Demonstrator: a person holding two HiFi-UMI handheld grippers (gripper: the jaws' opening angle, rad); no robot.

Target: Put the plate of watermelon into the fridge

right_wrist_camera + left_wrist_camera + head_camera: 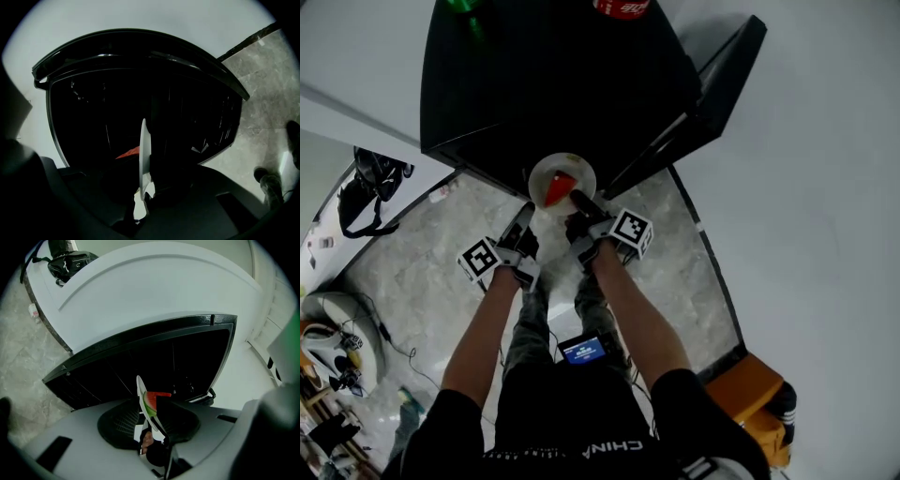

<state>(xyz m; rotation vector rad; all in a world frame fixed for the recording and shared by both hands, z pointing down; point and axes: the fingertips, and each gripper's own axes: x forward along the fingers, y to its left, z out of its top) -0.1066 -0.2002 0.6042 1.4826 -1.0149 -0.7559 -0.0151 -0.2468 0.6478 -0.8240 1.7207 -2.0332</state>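
A white plate [551,173] carries a red watermelon slice [560,188] and hangs just in front of the black fridge [553,84], whose door [717,84] stands swung open to the right. My left gripper [528,212] is shut on the plate's near left rim, and my right gripper [579,200] is shut on its near right rim. In the left gripper view the plate [140,391] shows edge-on with the slice [151,399] on it, before the fridge's dark inside [154,357]. The right gripper view shows the plate [144,145] edge-on too, the slice [129,153] to its left.
A green bottle [465,6] and a red can [622,7] stand on the fridge top. A black bag [373,178] lies on a white counter at the left. An orange box [752,384] sits on the marble floor [422,281] at the lower right.
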